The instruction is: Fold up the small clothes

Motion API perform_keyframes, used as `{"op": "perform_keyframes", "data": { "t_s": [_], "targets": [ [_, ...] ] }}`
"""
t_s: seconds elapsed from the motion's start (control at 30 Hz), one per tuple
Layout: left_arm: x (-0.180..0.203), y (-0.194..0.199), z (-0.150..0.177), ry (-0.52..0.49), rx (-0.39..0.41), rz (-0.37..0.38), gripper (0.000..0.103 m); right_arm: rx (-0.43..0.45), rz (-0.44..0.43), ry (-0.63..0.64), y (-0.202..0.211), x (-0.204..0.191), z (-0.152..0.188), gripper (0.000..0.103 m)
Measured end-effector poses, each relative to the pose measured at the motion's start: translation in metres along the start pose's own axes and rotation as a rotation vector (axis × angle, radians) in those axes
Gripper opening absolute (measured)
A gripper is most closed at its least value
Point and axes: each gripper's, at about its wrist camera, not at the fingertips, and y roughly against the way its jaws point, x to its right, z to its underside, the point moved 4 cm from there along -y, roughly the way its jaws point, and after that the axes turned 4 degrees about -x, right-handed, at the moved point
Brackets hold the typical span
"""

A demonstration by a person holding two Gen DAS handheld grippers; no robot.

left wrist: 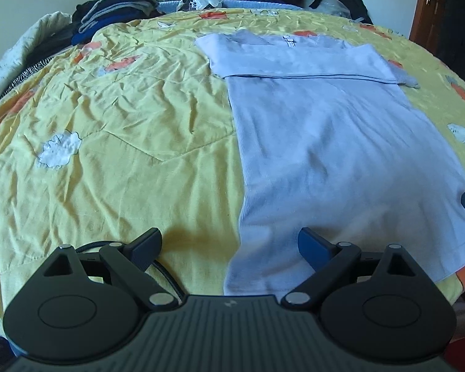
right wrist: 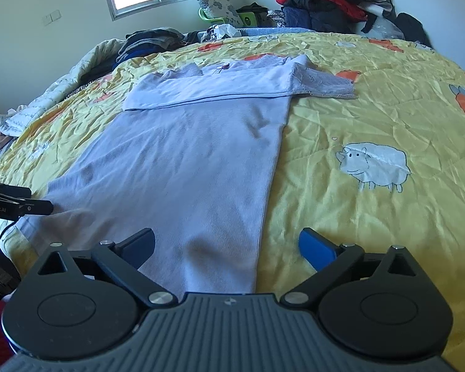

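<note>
Two grippers you hold hang spread over the near hem of the pale lilac top [left wrist: 325, 155] lying flat on the yellow quilt [left wrist: 108, 124]: your left gripper [left wrist: 229, 245] at its left edge, your right gripper [right wrist: 226, 245] at its right, both pinching nothing.

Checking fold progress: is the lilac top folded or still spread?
Partly folded: the lilac top lies flat, one sleeve folded across the chest, lace sleeve still out.

"nRobot.AI" on left gripper [right wrist: 31, 207]
</note>
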Motion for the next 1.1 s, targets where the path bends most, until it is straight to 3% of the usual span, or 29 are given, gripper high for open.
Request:
{"op": "perform_keyframes", "data": {
  "t_s": [0.5,0.67,0.77,0.9,1.1],
  "targets": [
    [0.004,0.003,0.003,-0.034,0.013,0.001,0.096,0.001,0.017,0.010,-0.003,-0.005,-0.001,0.101],
    [0.006,0.008,0.006,-0.083,0.001,0.077,0.096,-0.003,-0.061,-0.075,-0.001,0.004,-0.014,0.097],
    [0.001,0.010,0.010,-0.084,-0.012,0.151,0.096,-0.026,-0.117,-0.140,0.006,0.021,-0.010,0.092],
    [-0.003,0.010,0.016,-0.084,-0.032,0.181,0.096,-0.034,-0.185,-0.212,0.020,0.037,0.000,0.085],
    [-0.004,0.012,0.019,-0.094,-0.048,0.235,0.096,-0.063,-0.228,-0.193,0.030,0.035,0.012,0.079]
  ]
}}
